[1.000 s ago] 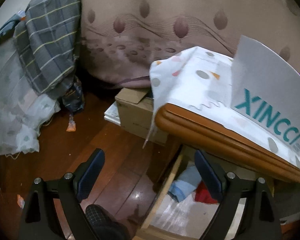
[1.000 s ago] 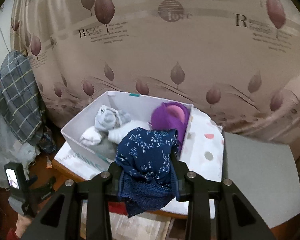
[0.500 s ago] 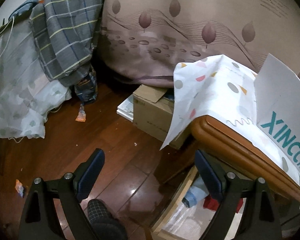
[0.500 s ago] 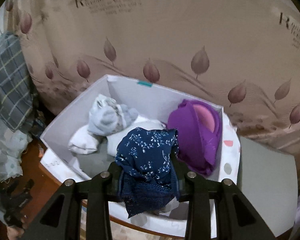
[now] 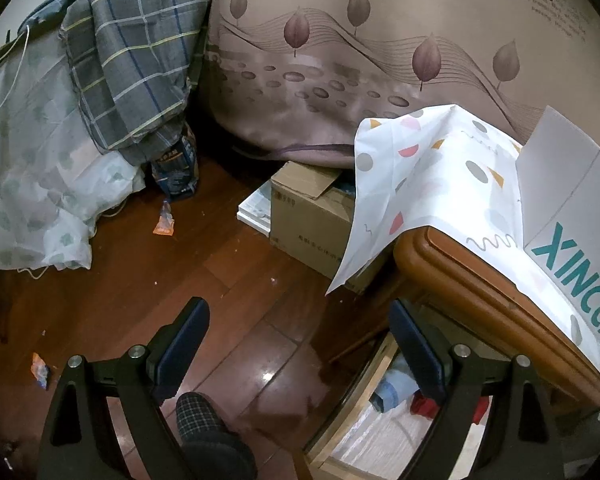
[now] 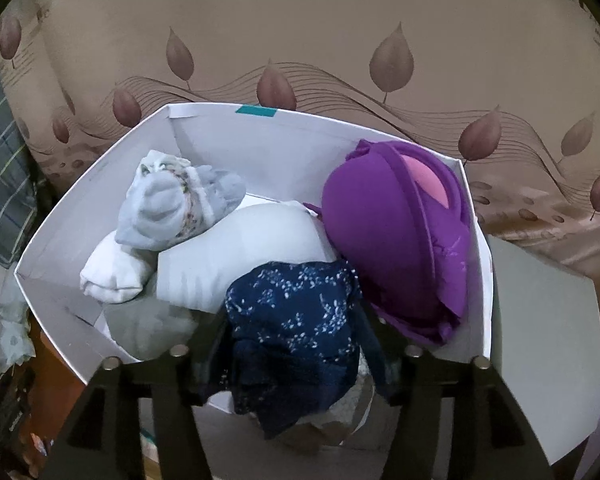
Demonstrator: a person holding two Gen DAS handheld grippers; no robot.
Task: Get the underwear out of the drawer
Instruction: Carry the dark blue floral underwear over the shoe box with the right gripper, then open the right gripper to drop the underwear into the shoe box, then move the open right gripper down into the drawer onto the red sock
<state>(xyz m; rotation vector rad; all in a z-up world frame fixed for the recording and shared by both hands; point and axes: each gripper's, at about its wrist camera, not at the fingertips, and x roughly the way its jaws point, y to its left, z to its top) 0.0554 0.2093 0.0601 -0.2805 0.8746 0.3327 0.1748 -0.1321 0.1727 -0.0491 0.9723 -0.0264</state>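
Observation:
My right gripper (image 6: 294,320) hangs low over the white box (image 6: 260,148), and its jaws are opening. Navy floral underwear (image 6: 292,300) sags between the fingers at the box's front, and the pads no longer squeeze it. Inside the box lie a purple bra (image 6: 396,240), a pale grey rolled garment (image 6: 172,204) and white pieces (image 6: 236,248). My left gripper (image 5: 298,312) stands open and empty over the wooden floor, just left of the open drawer (image 5: 364,380). A light blue garment (image 5: 394,388) and a red one (image 5: 424,404) lie in the drawer.
The box stands on a dotted cloth (image 5: 428,184) over the wooden cabinet top (image 5: 460,272). A cardboard carton (image 5: 308,212) sits on the floor by the leaf-print curtain. A plaid cloth (image 5: 136,56) hangs at left. A checked slipper (image 5: 208,432) is below my left gripper. A grey lid (image 6: 540,340) lies right of the box.
My right gripper came down closer to the box and its fingers spread apart from the navy underwear. The left view has slid left, so the drawer sits further right.

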